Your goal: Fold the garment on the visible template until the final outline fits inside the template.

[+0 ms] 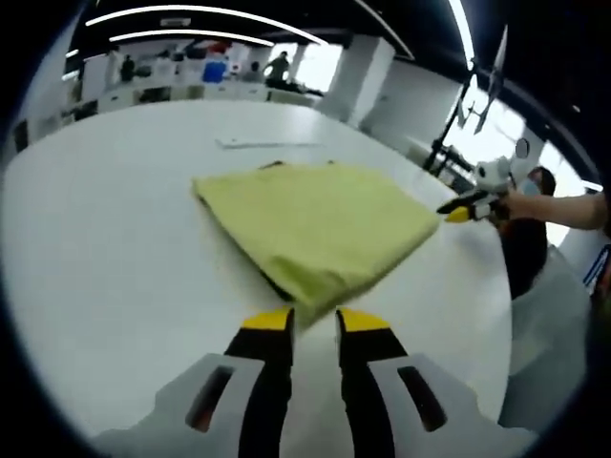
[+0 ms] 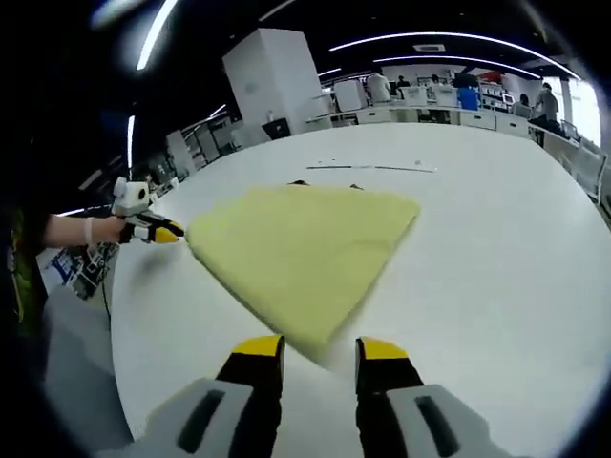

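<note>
Mid-frame on white worktop (image 1: 115,239): folded yellow garment (image 1: 320,224). Left gripper (image 1: 312,320) lower centre, fingers parted, empty, tips at garment corner. Right gripper (image 2: 320,348) likewise, released.

one yellow-green garment (image 1: 320,224) folded on one big white table (image 1: 105,248), two yellow-tipped grippers out over it, the left gripper (image 1: 313,321) and the right gripper (image 2: 320,348), and one thin pale strip (image 2: 372,168) lying past the cloth on the far side.
</note>
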